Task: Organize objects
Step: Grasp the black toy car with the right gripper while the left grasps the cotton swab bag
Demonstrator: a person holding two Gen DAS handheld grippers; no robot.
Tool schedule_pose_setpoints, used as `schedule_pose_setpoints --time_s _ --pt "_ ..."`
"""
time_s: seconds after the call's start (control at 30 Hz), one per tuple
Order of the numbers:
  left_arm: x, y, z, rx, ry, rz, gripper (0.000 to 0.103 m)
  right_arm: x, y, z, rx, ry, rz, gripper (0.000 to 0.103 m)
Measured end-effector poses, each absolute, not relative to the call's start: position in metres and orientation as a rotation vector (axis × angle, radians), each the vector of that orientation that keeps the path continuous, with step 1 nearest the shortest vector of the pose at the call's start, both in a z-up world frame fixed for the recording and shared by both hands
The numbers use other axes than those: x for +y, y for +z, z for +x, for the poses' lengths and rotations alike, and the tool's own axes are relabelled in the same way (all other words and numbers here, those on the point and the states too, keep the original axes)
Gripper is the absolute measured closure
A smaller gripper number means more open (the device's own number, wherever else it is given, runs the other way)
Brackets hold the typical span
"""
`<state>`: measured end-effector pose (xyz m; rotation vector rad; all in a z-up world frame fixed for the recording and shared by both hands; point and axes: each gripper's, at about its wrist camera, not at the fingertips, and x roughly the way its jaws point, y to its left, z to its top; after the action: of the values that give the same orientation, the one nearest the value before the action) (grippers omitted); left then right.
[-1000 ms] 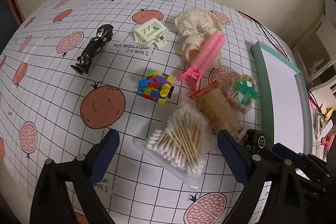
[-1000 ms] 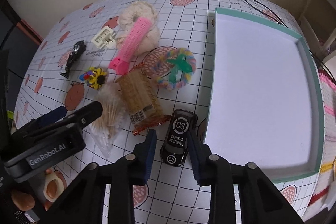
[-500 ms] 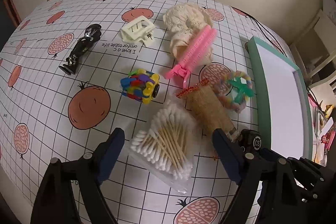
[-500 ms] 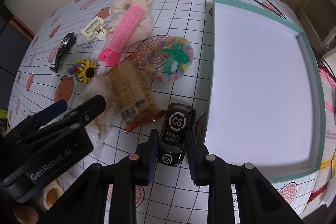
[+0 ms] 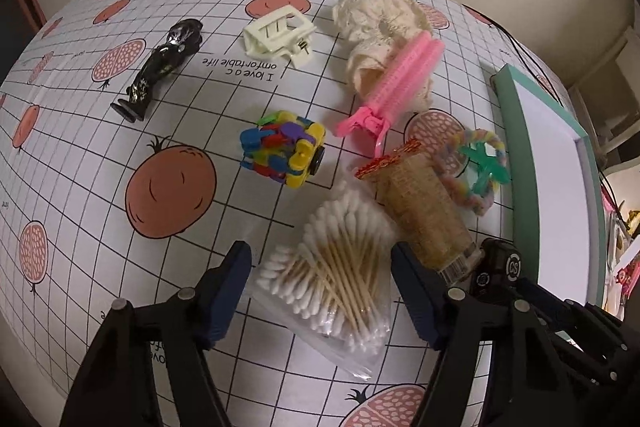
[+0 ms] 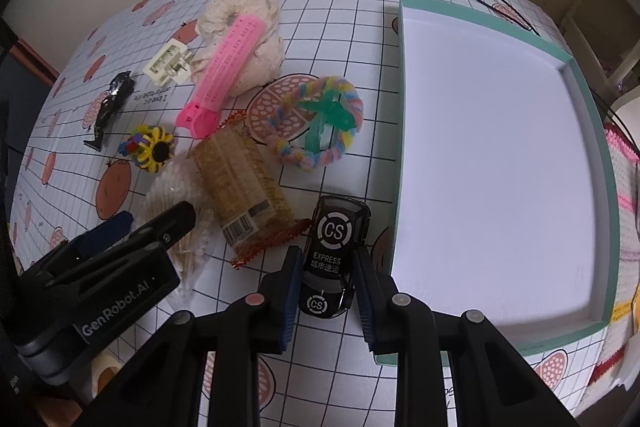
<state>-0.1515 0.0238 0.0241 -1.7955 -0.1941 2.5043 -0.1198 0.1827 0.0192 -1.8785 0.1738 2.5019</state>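
Now, through the left wrist, I see my left gripper [image 5: 320, 283] closing around the bag of cotton swabs [image 5: 332, 279] on the tablecloth [image 5: 80, 187], pads not yet touching; through the right wrist, my right gripper [image 6: 326, 291] is narrow, clamped on the black toy car [image 6: 334, 251], just beside the teal tray [image 6: 600, 155].

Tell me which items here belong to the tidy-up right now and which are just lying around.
In hand:
right gripper shut on toy car
left gripper closing around cotton swab bag
teal tray

Lying about:
pink roller
snack pack
black figurine
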Motion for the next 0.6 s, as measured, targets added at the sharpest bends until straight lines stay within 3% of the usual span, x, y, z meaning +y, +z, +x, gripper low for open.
schedule_pose_setpoints --time_s 0.33,0.6 --pt "0.033 0.024 -0.151 -0.149 2.505 -1.79 0.043 0.181 0.013 -0.123 0.186 2.479 -1.872 0.069" --pt "0.037 0.026 -0.154 -0.11 2.513 -1.783 0.051 0.179 0.013 -0.125 0.194 2.465 -1.857 0.071"
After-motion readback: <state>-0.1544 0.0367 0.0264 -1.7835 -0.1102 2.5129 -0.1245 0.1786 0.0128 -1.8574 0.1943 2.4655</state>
